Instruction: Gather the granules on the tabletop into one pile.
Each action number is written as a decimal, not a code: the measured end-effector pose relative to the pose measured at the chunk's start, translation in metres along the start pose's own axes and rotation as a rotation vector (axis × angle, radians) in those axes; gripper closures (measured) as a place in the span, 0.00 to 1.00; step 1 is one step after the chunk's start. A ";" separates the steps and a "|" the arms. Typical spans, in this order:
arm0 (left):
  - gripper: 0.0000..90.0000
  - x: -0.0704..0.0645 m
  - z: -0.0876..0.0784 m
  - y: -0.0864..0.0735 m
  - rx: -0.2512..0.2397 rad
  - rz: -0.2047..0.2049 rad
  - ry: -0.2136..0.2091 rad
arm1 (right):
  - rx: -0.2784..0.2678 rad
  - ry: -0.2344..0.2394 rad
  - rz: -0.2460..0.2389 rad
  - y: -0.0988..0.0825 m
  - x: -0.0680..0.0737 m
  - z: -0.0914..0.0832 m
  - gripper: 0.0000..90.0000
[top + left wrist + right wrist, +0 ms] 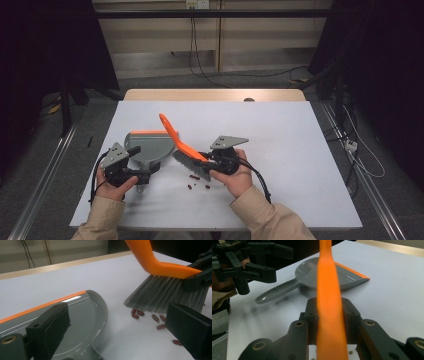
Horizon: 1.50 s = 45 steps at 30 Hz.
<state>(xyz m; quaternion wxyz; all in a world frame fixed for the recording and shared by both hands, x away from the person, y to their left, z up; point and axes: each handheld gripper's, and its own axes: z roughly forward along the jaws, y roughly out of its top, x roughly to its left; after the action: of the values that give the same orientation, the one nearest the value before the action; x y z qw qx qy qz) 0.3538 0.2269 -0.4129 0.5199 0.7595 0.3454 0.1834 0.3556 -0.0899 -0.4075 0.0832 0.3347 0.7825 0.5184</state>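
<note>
Hands low at the near edge of the white table (310, 150), forearms coming in from below. Right gripper (216, 161) sits tilted, its jaws pinching the orange brush (176, 140) by the flat of its handle — the right gripper view has that handle (328, 302) clamped tight between the pads. Grey bristles (160, 296) point down at the tabletop, their tips right over a small scatter of red beans (147, 316), with more beans (197, 181) lying just ahead of the right hand (235, 175).

Left gripper (134, 162) hovers level beside the grey dustpan (147, 147), jaws spread wide; the left gripper view shows the pan's handle end between them, pads not pressing on it. Left hand (114, 182) sits close to the near table edge.

Dustpan lies flat, orange lip (145, 133) turned away from the person, its side wall close to the brush head. Beans sit between pan and right hand. Plenty of bare table to the right and toward the far wooden edge (215, 95).
</note>
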 end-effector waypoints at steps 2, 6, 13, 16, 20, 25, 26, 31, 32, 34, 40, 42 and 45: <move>0.06 0.001 -0.002 -0.001 -0.002 -0.003 0.004 | 0.008 -0.007 -0.005 -0.001 0.004 0.003 0.79; 0.06 0.003 -0.006 -0.002 -0.001 -0.006 0.011 | 0.011 -0.016 0.012 -0.002 0.011 0.010 0.79; 0.06 0.004 -0.011 -0.004 0.001 0.006 0.014 | 0.020 -0.004 0.027 -0.007 0.028 0.017 0.79; 0.06 0.005 -0.013 -0.006 0.002 0.001 0.019 | 0.025 0.024 0.065 -0.011 0.033 0.020 0.79; 0.06 0.006 -0.013 -0.006 0.003 -0.001 0.019 | 0.057 0.043 0.105 -0.019 0.038 0.029 0.79; 0.06 0.005 -0.011 -0.007 0.009 -0.001 0.013 | 0.076 -0.010 0.137 -0.021 0.026 0.035 0.79; 0.06 0.005 -0.011 -0.007 0.010 0.002 0.013 | 0.080 -0.015 0.144 -0.021 0.023 0.034 0.79; 0.06 0.005 -0.011 -0.008 0.011 -0.004 0.015 | 0.081 -0.044 0.167 -0.023 0.013 0.029 0.79; 0.06 0.004 -0.011 -0.008 0.010 -0.004 0.014 | 0.079 -0.051 0.167 -0.023 0.012 0.027 0.79; 0.06 0.004 -0.010 -0.008 0.012 0.000 0.013 | 0.074 -0.057 0.178 -0.024 0.009 0.025 0.79; 0.06 0.003 -0.009 -0.008 0.019 0.012 0.012 | 0.065 -0.076 0.192 -0.028 0.003 0.016 0.79; 0.06 0.003 -0.009 -0.008 0.019 0.011 0.012 | 0.063 -0.085 0.192 -0.029 0.000 0.013 0.79; 0.06 0.002 -0.008 -0.008 0.022 0.008 0.012 | 0.059 -0.093 0.200 -0.031 -0.005 0.009 0.79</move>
<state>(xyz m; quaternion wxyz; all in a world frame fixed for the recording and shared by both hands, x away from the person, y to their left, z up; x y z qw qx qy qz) 0.3474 0.2359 -0.4173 0.5088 0.7652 0.3476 0.1863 0.3499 -0.0936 -0.4393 0.0576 0.4372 0.7554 0.4846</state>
